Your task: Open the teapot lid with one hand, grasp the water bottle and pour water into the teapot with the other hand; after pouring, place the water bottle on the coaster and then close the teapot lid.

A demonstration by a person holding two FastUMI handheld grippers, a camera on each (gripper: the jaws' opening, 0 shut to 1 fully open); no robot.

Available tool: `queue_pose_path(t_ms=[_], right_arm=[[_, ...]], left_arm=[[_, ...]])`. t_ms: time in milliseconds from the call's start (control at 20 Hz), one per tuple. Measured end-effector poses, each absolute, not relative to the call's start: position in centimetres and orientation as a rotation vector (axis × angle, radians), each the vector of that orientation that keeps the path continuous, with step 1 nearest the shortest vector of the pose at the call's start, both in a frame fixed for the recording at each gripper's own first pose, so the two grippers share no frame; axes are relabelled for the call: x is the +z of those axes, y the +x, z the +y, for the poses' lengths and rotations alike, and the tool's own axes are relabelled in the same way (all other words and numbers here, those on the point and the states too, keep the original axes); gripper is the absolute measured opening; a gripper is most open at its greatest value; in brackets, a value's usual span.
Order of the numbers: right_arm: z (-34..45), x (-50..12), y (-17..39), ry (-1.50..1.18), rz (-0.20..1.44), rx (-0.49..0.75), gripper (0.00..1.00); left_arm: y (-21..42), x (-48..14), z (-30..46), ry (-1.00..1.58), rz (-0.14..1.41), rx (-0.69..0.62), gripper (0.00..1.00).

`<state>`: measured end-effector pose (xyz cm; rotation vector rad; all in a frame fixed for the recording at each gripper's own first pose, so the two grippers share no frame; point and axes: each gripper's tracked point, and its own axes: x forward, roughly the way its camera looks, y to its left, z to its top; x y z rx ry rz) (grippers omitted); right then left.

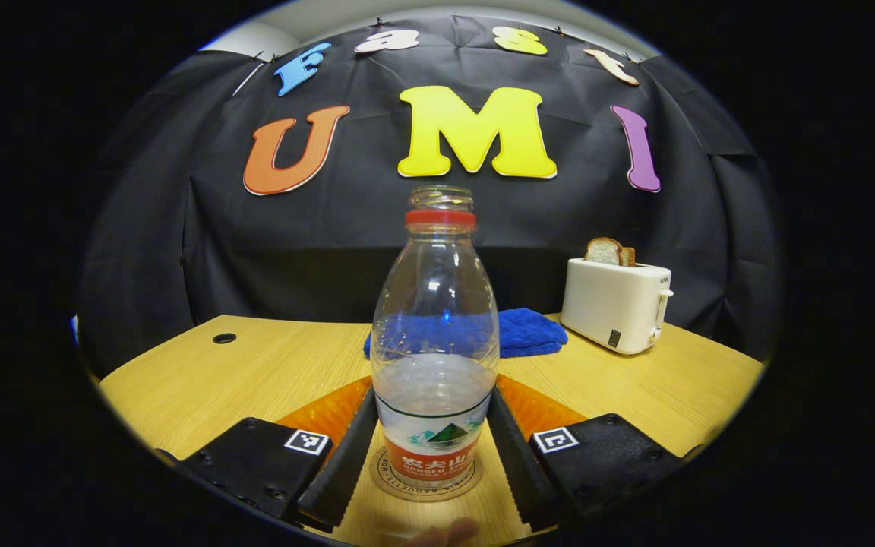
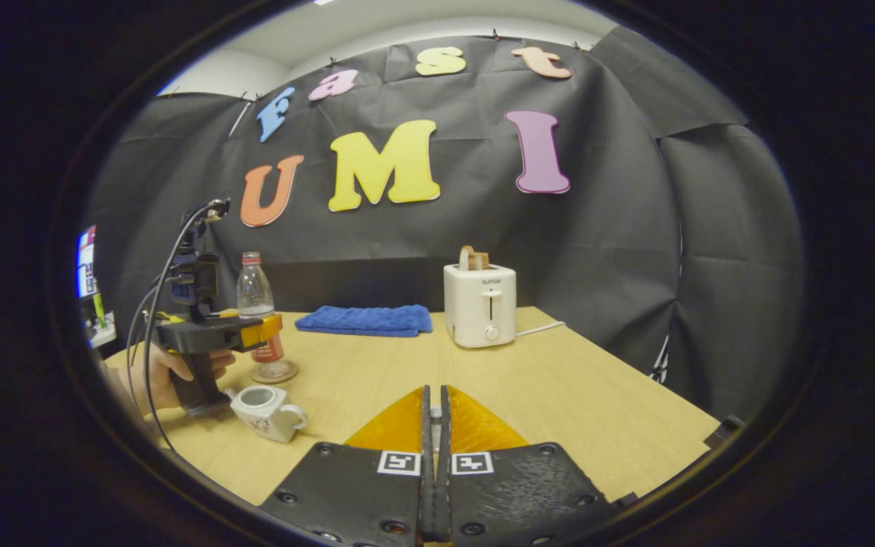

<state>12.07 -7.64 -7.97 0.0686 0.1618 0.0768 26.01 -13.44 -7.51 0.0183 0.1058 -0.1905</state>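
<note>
The left gripper (image 1: 433,444) clasps the lower body of an uncapped water bottle (image 1: 434,334) standing on a round coaster (image 1: 384,472) on the counter (image 1: 202,380). Partly full, thin clear plastic, it probably dents easily and is best held low. The right gripper (image 2: 434,456) is closed, empty. The teapot (image 2: 266,411) sits lidless near the bottle.

coaster (image 1: 426,486) mostly hidden under water bottle (image 1: 435,342), label illegible
</note>
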Motion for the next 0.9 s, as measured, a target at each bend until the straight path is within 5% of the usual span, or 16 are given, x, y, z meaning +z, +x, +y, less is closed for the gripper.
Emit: queue_pose_path(t_ms=[250,900], right_arm=[[-7.3,-7.8,11.9,0.062,0.161,0.081,0.0],[-3.0,-5.4,9.6,0.02,0.14,0.162,0.0]], left_arm=[[24.7,-8.7,-14.2,0.028,0.128,-0.24,0.95],[15.5,-7.1,-9.7,0.002,0.079,-0.214,0.95]])
